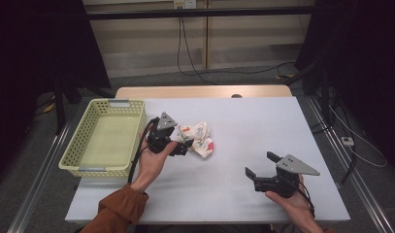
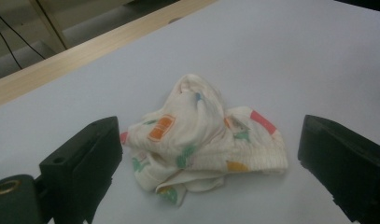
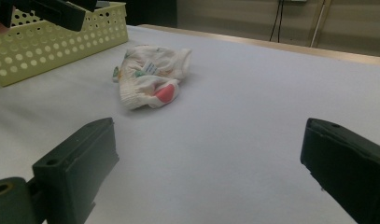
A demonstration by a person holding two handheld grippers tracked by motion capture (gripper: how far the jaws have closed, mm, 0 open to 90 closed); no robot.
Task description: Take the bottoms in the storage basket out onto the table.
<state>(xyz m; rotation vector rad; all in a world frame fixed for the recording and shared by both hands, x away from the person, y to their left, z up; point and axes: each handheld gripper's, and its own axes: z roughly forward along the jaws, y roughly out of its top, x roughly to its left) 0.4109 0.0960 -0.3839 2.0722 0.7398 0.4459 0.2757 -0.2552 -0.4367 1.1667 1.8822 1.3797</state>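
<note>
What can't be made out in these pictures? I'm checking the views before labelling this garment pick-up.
- High view: the near left edge of the crumpled white printed cloth is covered by the left gripper.
- Left gripper view: the cloth's folded-under layers and garment type cannot be told.
- Right gripper view: the pale yellow perforated plastic basket is cut off by the top and left edges; its inside is hidden by its wall.
- Right gripper: open, far from the cloth.
</note>
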